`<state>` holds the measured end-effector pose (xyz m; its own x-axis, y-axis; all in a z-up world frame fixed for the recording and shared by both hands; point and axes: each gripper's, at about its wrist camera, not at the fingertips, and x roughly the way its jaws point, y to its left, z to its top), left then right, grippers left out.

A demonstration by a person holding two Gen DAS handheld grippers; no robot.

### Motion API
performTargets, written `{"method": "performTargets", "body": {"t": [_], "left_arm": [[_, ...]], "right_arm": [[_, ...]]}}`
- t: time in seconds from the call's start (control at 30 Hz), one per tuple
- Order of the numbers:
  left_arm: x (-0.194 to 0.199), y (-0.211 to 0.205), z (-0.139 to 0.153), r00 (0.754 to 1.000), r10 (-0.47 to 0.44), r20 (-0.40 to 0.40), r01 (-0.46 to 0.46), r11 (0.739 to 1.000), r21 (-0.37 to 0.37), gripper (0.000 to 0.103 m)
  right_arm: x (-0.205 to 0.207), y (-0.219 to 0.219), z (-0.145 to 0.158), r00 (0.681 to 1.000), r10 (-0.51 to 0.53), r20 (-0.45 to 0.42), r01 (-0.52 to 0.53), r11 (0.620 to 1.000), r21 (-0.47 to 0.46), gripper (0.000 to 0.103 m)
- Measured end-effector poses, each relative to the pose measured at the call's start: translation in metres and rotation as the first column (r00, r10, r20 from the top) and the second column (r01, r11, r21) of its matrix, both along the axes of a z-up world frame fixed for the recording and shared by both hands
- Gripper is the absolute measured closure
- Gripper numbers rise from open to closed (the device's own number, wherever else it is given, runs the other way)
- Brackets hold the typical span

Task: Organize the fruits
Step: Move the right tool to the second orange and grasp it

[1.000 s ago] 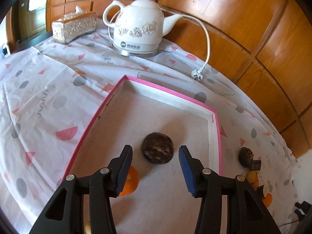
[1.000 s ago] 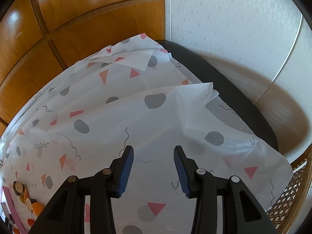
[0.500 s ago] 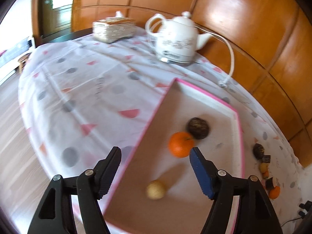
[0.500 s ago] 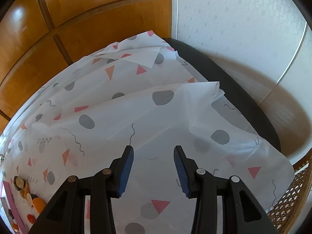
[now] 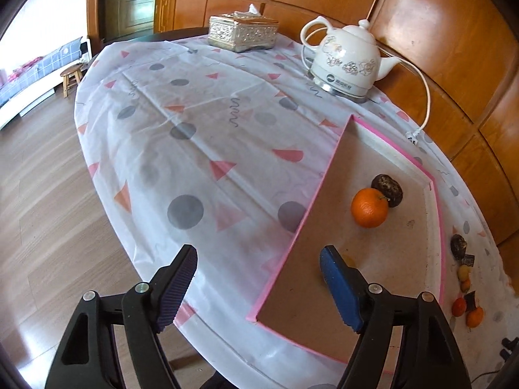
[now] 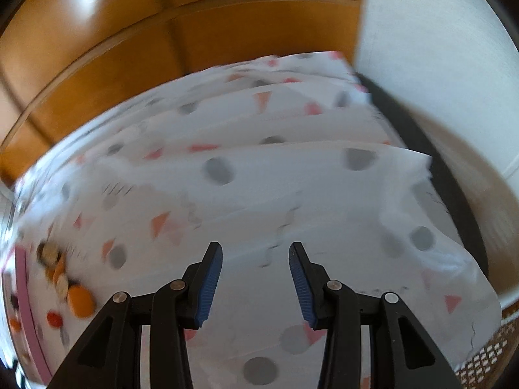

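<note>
Orange [image 5: 369, 208] touches a dark fruit [image 5: 387, 190] inside the pink-rimmed tray [image 5: 438, 214]; small fruits [image 5: 466, 275] lie beyond its rim. Left gripper [image 5: 258, 287], its jaws just widened, gapes empty over the tray's edge. Right gripper [image 6: 255, 283] hangs parted, empty, above the tablecloth [image 6: 275, 178]. Kettle [image 5: 348, 61] and tissue box [image 5: 242, 33] stand well apart.

The surface [image 5: 227, 149] is a rounded table under a white cloth printed with grey dots and pink triangles. On it lie a pink-edged tray [image 5: 376, 139], a white kettle [image 5: 348, 61] on its base with its cord [image 5: 427, 97] trailing, and an ornate tissue box [image 5: 243, 32] at the far edge. A small cluster of loose fruits [image 5: 467, 278] sits just beside the tray's right rim.
</note>
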<state>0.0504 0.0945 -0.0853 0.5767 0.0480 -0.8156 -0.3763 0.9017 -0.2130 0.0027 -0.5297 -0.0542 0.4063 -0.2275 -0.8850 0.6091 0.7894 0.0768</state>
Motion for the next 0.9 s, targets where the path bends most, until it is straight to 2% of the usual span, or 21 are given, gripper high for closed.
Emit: {"method": "performTargets", "body": {"t": [0.13, 0.27, 0.53, 0.7, 0.9], "left_arm": [[-0.004, 0.003, -0.008, 1.0, 0.021, -0.019, -0.021, 1.0, -0.017, 0.024], [-0.004, 0.006, -0.016, 0.999, 0.025, -0.044, -0.026, 0.999, -0.037, 0.023], [-0.003, 0.004, -0.017, 0.999, 0.005, -0.044, -0.007, 0.998, -0.054, 0.02], [-0.002, 0.002, -0.015, 0.999, -0.005, -0.041, 0.003, 0.999, -0.052, 0.02], [-0.002, 0.003, -0.013, 0.999, -0.007, -0.034, 0.005, 0.999, -0.053, 0.02]], "right_arm": [[0.016, 0.028, -0.004, 0.989, 0.146, -0.021, -0.147, 0.989, -0.017, 0.06], [0.027, 0.055, -0.01, 0.958, 0.283, -0.038, -0.284, 0.959, -0.013, 0.06], [0.035, 0.111, -0.023, 0.858, 0.507, -0.076, -0.506, 0.862, 0.036, 0.06], [0.04, 0.14, -0.018, 0.818, 0.574, -0.045, -0.571, 0.819, 0.059, 0.06], [0.06, 0.159, -0.018, 0.804, 0.594, -0.034, -0.591, 0.804, 0.058, 0.06]]}}
